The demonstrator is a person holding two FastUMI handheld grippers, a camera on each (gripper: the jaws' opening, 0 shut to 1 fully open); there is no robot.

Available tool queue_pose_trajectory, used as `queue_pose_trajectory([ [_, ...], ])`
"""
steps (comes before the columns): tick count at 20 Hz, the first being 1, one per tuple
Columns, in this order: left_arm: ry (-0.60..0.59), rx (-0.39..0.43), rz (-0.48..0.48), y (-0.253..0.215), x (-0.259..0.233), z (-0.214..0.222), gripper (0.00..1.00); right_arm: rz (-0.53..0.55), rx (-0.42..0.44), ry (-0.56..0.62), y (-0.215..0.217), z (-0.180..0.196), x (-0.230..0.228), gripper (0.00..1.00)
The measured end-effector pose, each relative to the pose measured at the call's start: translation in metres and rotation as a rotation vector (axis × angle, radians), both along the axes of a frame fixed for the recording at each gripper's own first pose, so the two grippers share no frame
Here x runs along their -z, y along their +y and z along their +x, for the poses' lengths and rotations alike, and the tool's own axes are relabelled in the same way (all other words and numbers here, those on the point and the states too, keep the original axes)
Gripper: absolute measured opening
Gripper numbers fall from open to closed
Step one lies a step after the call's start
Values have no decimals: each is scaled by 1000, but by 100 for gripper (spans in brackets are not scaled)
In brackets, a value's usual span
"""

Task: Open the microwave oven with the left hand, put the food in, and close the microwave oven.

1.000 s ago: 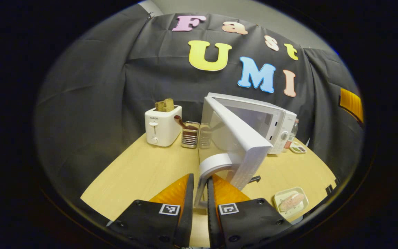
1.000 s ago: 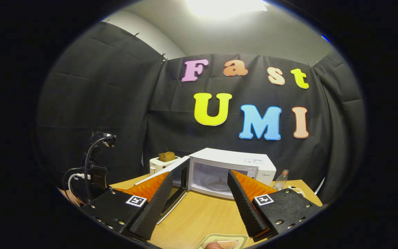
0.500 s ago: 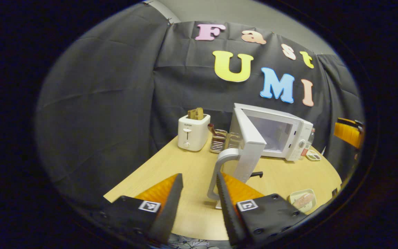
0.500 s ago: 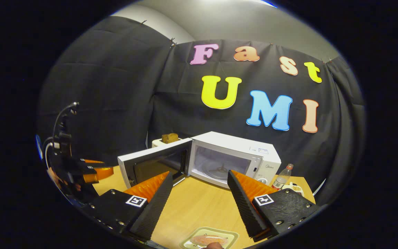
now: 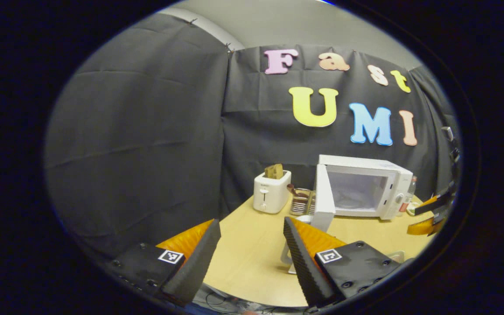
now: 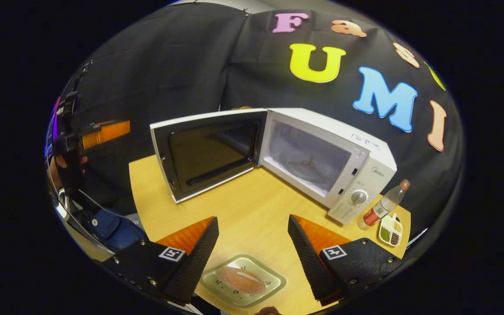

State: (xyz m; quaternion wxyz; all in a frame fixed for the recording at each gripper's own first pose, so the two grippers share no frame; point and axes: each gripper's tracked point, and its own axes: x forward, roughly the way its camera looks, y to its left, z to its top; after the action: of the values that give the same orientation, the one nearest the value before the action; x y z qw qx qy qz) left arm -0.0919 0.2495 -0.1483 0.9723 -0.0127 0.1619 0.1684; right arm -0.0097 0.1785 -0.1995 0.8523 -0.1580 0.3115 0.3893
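Note:
The white microwave (image 6: 357, 166) stands on the wooden table (image 6: 252, 197) with its door (image 6: 208, 153) swung wide and the cavity bare. A pale green plate with a bread roll (image 6: 243, 280) lies at the table's near edge, just below and between the fingers of my right gripper (image 6: 253, 223), which is open and above it. In the left gripper view the microwave (image 5: 365, 188) is farther off, its door (image 5: 324, 197) edge-on. My left gripper (image 5: 252, 224) is open, holding nothing, back from the door handle (image 5: 286, 259).
A white toaster (image 5: 271, 197) with bread and a metal rack (image 5: 302, 202) stand left of the microwave. A bottle (image 6: 383, 205) and a small divided dish (image 6: 391, 229) sit to its right. The left gripper (image 6: 103, 131) and a person's leg (image 6: 103, 223) are at the table's left.
My left gripper let go of the door handle, opened and drew back from the table. The door swung wider. My right gripper tipped down over the plate.

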Motion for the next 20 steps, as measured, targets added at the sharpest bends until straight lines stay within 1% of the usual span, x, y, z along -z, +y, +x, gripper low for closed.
queue_pose_trajectory([
  [1,-8,5,2,-8,-6,2,99,-19,-45,42,-2,-7,14,98],
  [2,-15,6,-6,-15,-11,4,95,-30,-96,91,-2,-15,26,98],
  [4,-26,-2,-24,-24,-16,7,98,-79,-187,163,-8,-23,52,98],
  [6,-32,-16,-16,-26,-20,7,97,-141,-268,193,-17,-30,72,98],
  [9,-22,-21,10,-32,-23,3,97,-207,-363,234,-24,-43,92,98],
  [12,-4,-30,33,-35,-22,-1,96,-251,-423,297,-31,-52,106,98],
  [15,5,-43,30,-37,-19,-4,97,-279,-464,333,-34,-62,119,98],
  [17,8,-53,30,-37,-16,-6,98,-298,-486,350,-35,-66,127,98],
  [20,7,-61,36,-39,-19,-6,97,-338,-497,362,-40,-65,139,98],
])
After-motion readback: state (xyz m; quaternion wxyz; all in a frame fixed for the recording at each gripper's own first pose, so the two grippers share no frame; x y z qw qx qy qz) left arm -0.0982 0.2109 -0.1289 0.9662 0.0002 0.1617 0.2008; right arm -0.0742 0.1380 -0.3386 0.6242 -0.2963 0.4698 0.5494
